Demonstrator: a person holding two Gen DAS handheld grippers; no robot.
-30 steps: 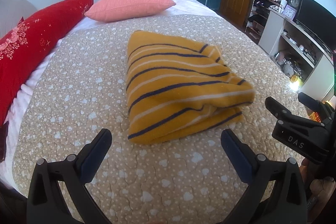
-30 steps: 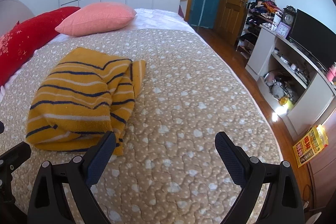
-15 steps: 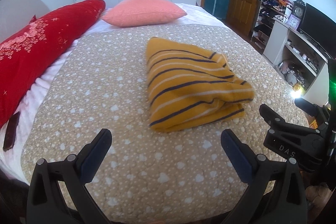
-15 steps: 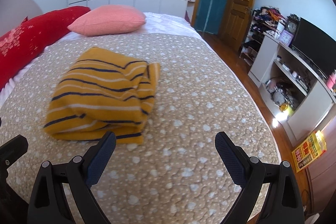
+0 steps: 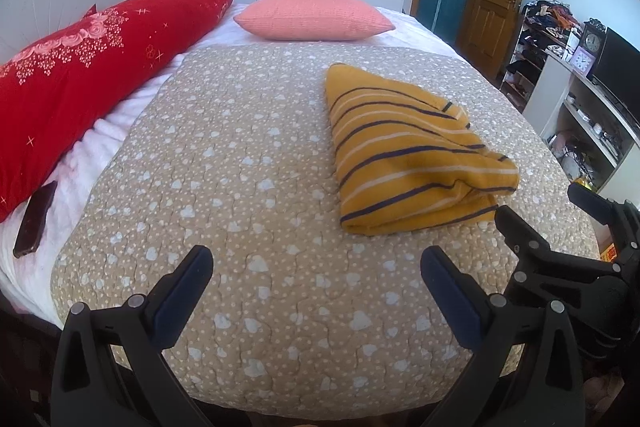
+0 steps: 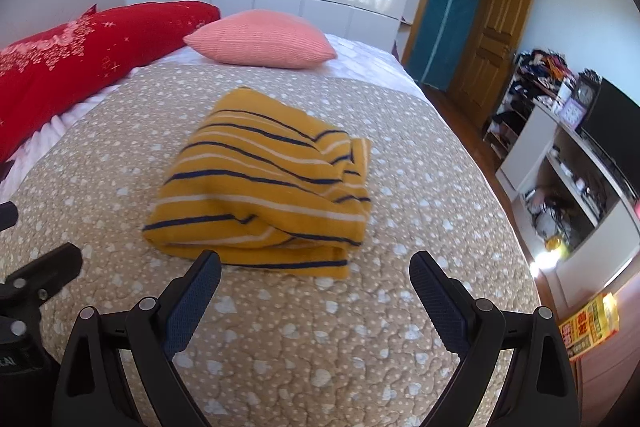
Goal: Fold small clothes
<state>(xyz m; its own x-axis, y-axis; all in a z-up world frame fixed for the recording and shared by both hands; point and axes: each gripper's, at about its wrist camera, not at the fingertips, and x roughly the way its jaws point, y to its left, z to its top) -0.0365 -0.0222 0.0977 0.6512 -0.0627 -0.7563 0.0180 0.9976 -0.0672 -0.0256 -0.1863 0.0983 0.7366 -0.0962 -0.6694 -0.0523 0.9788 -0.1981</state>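
A yellow garment with dark and white stripes lies folded into a thick bundle on the beige heart-print bedspread. My left gripper hovers open over the bed's near edge, well short of the garment, which sits ahead and to its right. In the right wrist view my right gripper is open too, just in front of the bundle's near edge, with nothing between its fingers. The right gripper also shows in the left wrist view at the right.
A long red pillow and a pink cushion lie at the head of the bed. A dark phone-like slab rests on the white sheet at left. White shelving with clutter and a TV stands right of the bed, by a wooden door.
Both grippers have drawn back toward the foot of the bed and risen, so the folded garment looks smaller and farther off. Both stayed open; the garment has not moved.
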